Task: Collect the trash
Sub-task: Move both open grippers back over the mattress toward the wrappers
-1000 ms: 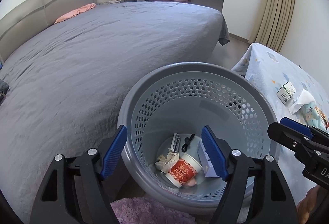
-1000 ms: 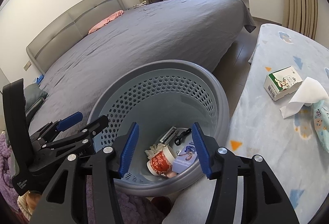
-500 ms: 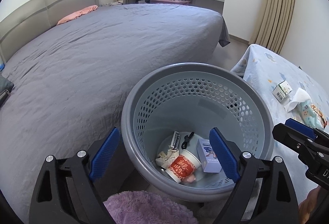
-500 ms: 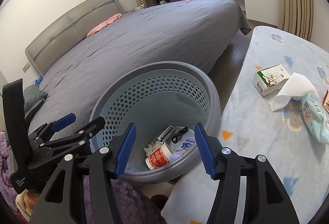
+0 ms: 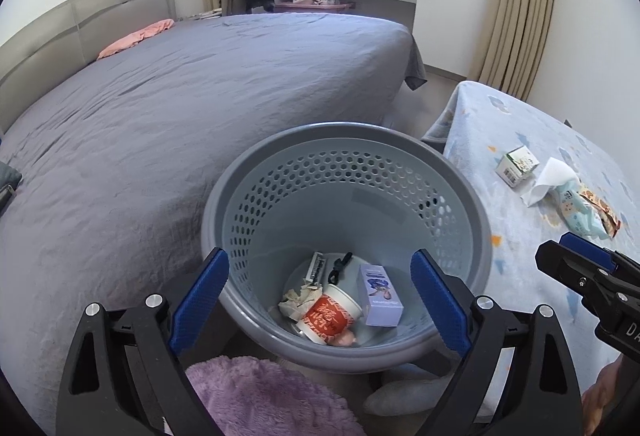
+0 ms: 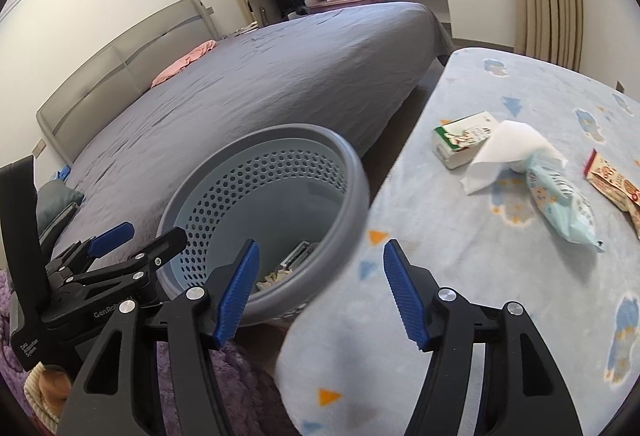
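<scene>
The left gripper [image 5: 320, 292], low in the left wrist view, has its blue jaws spread wide and opening further, with nothing pressed between them; through the gap shows the grey perforated basket [image 5: 344, 140] at frame centre. The right gripper [image 6: 318, 292], at the bottom of the right wrist view, is about half open and widening too, and it holds nothing: its gap frames the basket's rim and the near edge of the patterned blanket [image 6: 500, 276].

Inside the basket, at lower centre of the left view, lie a red noodle cup [image 5: 328, 316], a lavender box [image 5: 378, 294], crumpled paper [image 5: 298, 302] and a small wrapper [image 5: 317, 268].

The trash not yet collected sits on the blanket in the upper right of the right view: a small green-and-white carton [image 6: 460, 138], a white tissue [image 6: 504, 156] lying against it and over one end of a pale blue wipes pack [image 6: 560, 204], and a snack packet [image 6: 612, 184] at the right edge.

The step in hand looks like a reach for the next piece. To do it well, the right gripper should have its jaws wider than the carton before descending, straddle the carton's narrow sides, and avoid snagging the tissue or the soft blanket pile beneath.
</scene>
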Demonstrator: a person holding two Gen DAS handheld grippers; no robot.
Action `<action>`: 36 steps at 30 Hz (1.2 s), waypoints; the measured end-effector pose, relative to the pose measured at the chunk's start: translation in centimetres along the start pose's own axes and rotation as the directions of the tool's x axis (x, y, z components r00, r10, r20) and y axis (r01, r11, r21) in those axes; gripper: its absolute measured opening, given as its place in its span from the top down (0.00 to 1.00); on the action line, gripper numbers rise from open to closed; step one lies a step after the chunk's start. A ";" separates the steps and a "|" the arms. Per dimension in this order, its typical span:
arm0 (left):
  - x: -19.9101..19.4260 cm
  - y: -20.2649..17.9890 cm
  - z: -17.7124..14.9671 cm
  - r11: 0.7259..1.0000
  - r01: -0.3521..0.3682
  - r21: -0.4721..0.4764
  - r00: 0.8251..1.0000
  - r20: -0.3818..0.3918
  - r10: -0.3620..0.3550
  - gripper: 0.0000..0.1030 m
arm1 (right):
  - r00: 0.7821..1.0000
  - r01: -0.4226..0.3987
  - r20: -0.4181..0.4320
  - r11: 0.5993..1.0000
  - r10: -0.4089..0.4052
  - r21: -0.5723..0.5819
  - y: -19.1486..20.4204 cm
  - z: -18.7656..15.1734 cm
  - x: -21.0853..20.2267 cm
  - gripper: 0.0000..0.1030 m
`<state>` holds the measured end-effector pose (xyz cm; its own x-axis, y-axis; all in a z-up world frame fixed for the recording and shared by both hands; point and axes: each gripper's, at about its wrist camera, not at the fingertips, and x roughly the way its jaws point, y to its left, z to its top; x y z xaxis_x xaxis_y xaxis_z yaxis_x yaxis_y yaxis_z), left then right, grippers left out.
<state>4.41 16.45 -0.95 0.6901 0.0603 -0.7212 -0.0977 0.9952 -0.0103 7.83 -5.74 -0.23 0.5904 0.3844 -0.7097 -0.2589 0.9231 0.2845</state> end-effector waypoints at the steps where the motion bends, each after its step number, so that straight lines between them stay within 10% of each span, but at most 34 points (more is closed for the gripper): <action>1: -0.2 -0.4 0.0 1.000 0.004 0.004 1.000 0.000 -0.004 0.11 | 1.000 0.007 0.007 1.000 -0.007 0.003 -0.4 0.0 -0.4 0.39; 25: -2.9 -13.1 1.5 0.994 0.082 0.073 0.997 -0.014 -0.082 0.11 | 0.978 0.190 0.075 0.978 -0.196 0.082 -16.2 1.5 -11.2 0.32; 36: -3.1 -19.5 2.1 0.988 0.100 0.118 0.995 -0.025 -0.097 0.09 | 0.965 0.263 -0.015 0.962 -0.263 0.070 -24.6 2.7 -8.7 0.32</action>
<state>5.70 -2.96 2.93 0.6781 -0.0389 -0.7339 0.0572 0.9984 0.0000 11.13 -31.75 0.70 0.6258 0.1281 -0.7694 -0.0404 0.9904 0.1320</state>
